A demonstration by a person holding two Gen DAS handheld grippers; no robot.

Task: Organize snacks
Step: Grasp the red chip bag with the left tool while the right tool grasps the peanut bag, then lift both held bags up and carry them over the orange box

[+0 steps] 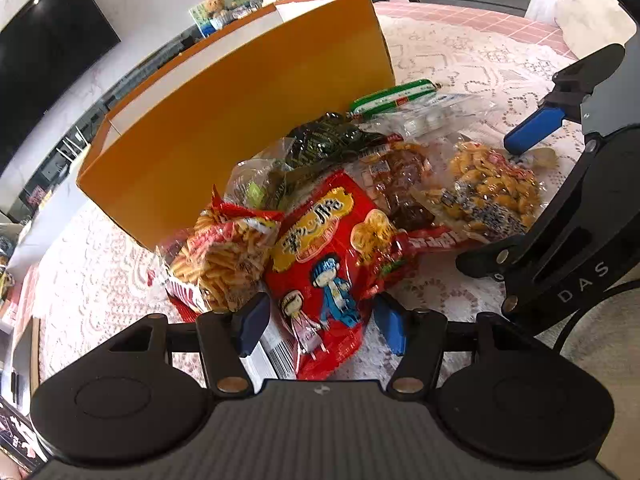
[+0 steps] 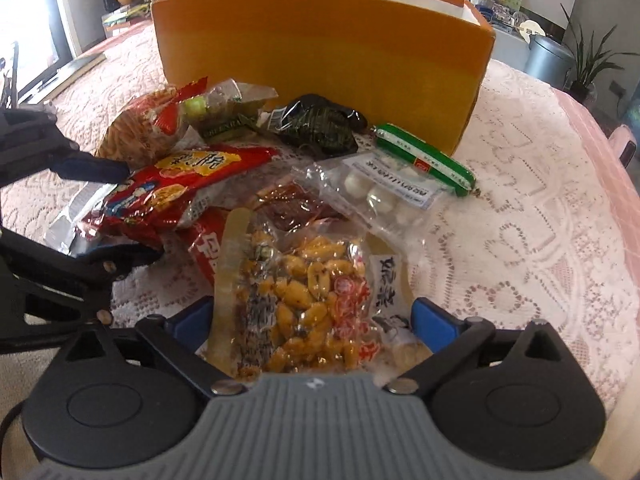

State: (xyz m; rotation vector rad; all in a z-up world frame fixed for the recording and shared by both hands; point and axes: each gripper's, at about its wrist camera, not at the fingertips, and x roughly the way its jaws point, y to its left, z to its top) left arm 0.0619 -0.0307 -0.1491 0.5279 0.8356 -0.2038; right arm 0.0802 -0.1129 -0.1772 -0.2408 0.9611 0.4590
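orange box (image 2: pixel 320 60), red cartoon packet (image 1: pixel 324 264) — white lace tablecloth (image 2: pixel 520 240)

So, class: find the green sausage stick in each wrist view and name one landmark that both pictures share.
Left wrist view: the green sausage stick lies upper centre, at the right end of the orange box.
Right wrist view: the stick lies right of centre, at the box's right corner.
Shared landmark: the orange box behind the snacks.

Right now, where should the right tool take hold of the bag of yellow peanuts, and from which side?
Grip the peanut bag across its near end, coming down from above. It lies flat on the lace tablecloth, its near end between the right tool's open blue fingers, while its far end lies among other packets.
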